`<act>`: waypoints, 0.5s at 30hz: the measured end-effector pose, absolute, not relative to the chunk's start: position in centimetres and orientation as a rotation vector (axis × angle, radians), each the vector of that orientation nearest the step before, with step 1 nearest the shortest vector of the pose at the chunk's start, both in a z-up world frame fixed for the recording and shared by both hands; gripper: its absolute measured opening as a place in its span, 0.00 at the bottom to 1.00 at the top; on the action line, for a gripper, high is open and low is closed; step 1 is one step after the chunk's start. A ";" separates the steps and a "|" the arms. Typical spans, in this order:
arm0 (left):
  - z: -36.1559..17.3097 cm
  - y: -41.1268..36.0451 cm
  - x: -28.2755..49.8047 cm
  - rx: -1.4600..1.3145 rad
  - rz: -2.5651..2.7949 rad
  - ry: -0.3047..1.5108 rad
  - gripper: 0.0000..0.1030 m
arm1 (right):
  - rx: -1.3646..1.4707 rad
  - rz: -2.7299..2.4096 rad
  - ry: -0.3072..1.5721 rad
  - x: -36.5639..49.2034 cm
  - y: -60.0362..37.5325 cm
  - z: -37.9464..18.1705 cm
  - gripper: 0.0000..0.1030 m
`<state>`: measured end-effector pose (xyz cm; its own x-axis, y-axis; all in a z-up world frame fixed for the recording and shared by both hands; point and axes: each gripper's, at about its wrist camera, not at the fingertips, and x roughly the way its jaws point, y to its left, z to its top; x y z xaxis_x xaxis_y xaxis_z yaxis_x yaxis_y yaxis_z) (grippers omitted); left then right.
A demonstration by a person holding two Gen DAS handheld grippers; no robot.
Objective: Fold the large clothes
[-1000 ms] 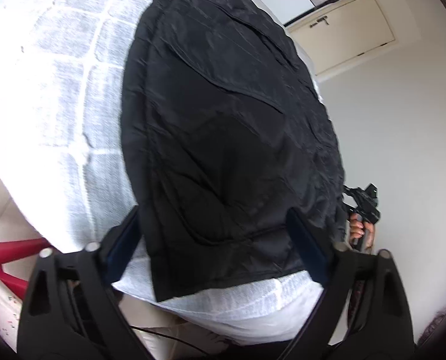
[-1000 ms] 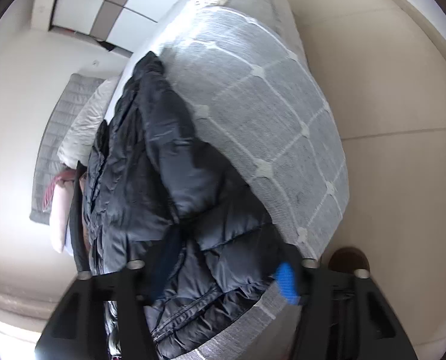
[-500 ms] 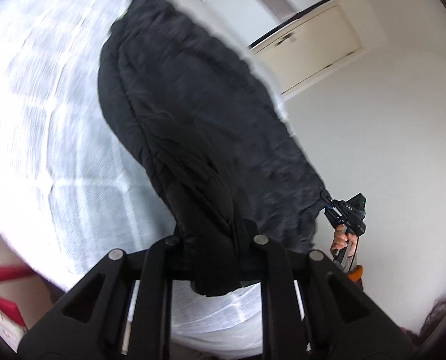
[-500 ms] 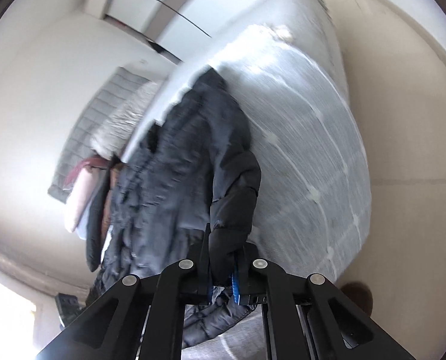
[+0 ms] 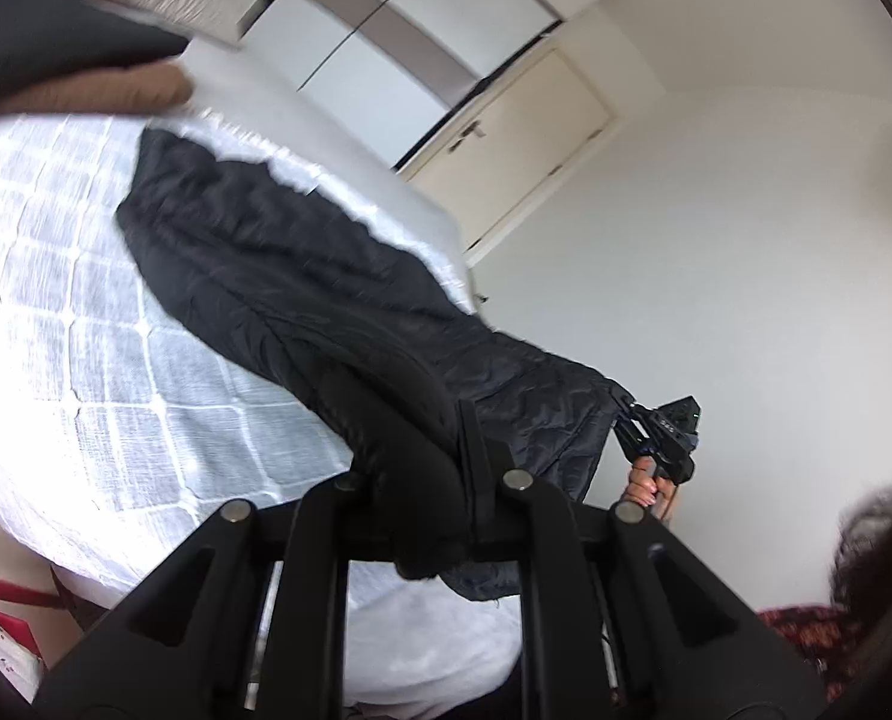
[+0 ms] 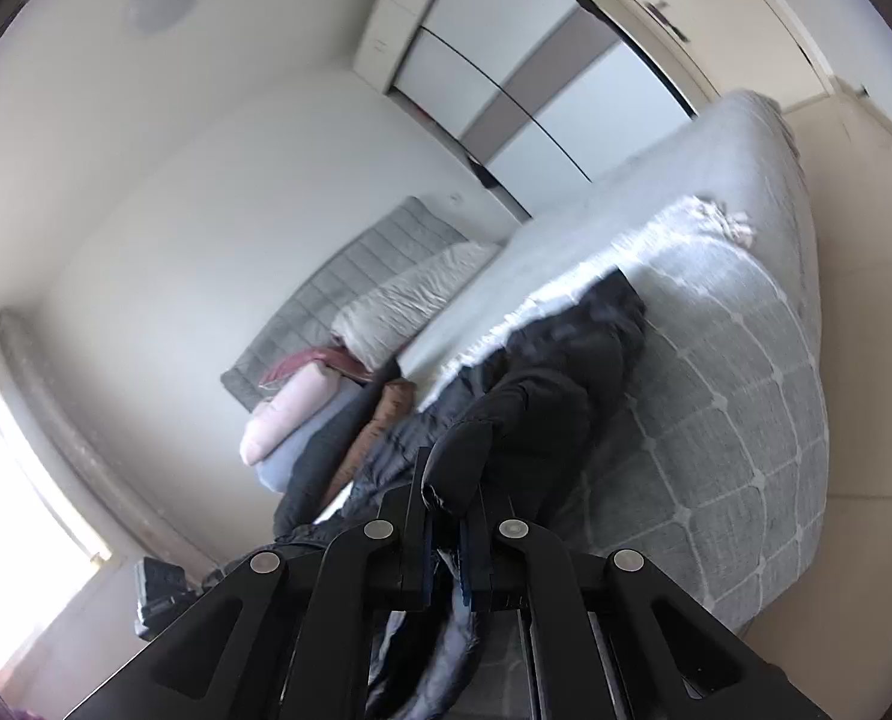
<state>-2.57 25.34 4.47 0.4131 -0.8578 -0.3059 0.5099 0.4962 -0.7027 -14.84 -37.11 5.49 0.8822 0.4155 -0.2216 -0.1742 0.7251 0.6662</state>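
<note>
The left gripper (image 5: pixel 428 468) has its two fingers pinched together on a thick bunch of the black padded jacket (image 5: pixel 302 294), and the right gripper (image 6: pixel 452 504) is likewise clamped tight on a puffy fold of that same jacket, its blue pads (image 6: pixel 427 546) showing just below the cloth. Between the two grips the jacket's near edge hangs lifted off the bed, while its far end lies stretched across the grey-and-white checked bedspread (image 5: pixel 86 324). From the left side, the person's right hand (image 5: pixel 644 483) shows wrapped around the other gripper's handle at the jacket's corner. Farther back, pillows (image 6: pixel 410 300) are piled against a grey headboard (image 6: pixel 350 276), with a wardrobe (image 6: pixel 506 66) and a cream door (image 5: pixel 524 138) beyond.
</note>
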 end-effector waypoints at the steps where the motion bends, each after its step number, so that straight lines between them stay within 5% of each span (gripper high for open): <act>1: 5.3 25.6 -3.5 -0.555 -0.932 0.692 0.14 | 0.683 0.338 0.358 -15.5 -37.0 6.1 0.05; 7: 7.2 27.3 -4.8 -0.582 -0.957 0.649 0.15 | 0.691 0.327 0.310 -17.3 -37.0 8.5 0.05; 15: 5.4 29.7 2.6 -0.796 -0.785 0.673 0.16 | 0.764 0.216 0.357 -11.4 -38.9 9.2 0.05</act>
<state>2.58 29.65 5.44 0.5371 -0.8123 -0.2272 0.3485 0.4590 -0.8172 -11.36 -38.87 9.18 0.9184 0.3173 -0.2365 -0.0613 0.7044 0.7072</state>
